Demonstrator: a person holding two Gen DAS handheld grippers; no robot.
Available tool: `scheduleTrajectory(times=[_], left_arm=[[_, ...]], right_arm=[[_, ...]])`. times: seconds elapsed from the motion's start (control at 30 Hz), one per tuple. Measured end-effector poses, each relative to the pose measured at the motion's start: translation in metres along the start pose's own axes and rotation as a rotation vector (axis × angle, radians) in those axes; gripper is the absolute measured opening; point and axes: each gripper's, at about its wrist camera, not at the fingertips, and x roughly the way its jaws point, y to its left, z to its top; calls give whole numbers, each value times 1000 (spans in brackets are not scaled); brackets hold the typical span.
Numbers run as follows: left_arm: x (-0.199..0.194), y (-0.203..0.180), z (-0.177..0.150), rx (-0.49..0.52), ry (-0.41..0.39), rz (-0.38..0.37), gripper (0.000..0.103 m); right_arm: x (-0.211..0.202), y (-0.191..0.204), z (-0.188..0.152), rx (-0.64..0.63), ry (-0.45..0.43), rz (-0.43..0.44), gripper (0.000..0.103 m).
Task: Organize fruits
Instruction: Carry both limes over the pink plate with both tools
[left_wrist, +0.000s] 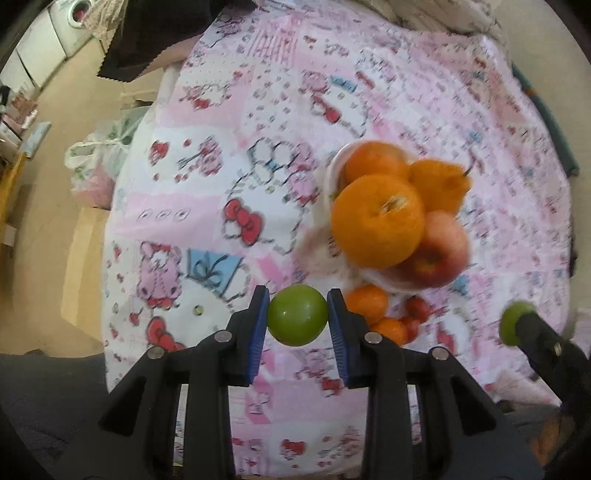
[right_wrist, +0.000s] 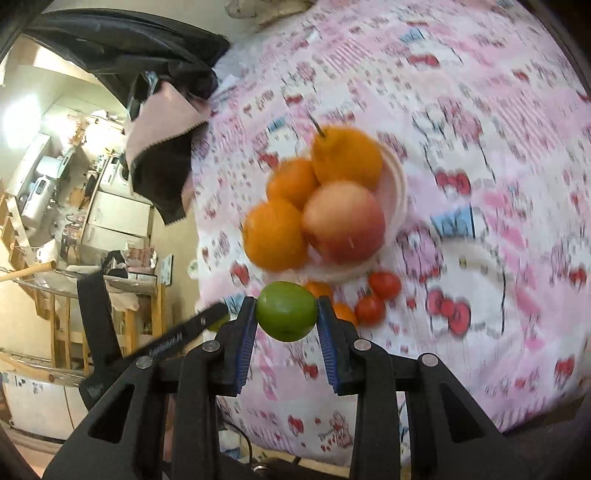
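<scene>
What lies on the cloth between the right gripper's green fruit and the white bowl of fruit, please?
In the right wrist view, two small oranges and two red tomatoes lie loose between the green fruit and the white bowl.

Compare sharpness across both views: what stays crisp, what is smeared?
Left wrist view: the tongs and their green fruit are crisp, the tablecloth is motion-smeared. Right wrist view: tongs and green fruit crisp, the bowl fruit blurred.

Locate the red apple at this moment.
The red apple sits in the white bowl on the pink patterned cloth, on the near side of the pile, touching the oranges beside it.
</scene>
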Motion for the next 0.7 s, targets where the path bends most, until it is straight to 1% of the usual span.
scheduleTrajectory(times=[0.03, 0.07, 0.1, 0.17, 0.3, 0.37, 0.5, 0.7], left_arm=[[-3, -2, 4, 1, 2, -19, 28], [-9, -7, 15, 9, -1, -57, 28], [-13, -11, 23, 15, -6, -80, 28], [-20, -21, 39, 30, -23, -112, 28], [-31, -39, 75, 78, -89, -92, 28], [-28, -46, 88, 99, -92, -88, 28], [-16, -51, 99, 110, -81, -87, 28], [9, -47, 103, 102, -56, -83, 28]], right_arm=[[-1, 2, 8, -12, -4, -2, 34], [-1, 5, 18, -26, -12, -10, 34], [-2, 8, 26, -39, -16, -19, 34], [5, 11, 44, -65, -16, -37, 34], [41, 11, 66, -107, 41, -88, 34], [63, 10, 73, -117, 71, -114, 34], [91, 5, 82, -109, 95, -118, 34], [114, 12, 87, -143, 119, -139, 34]])
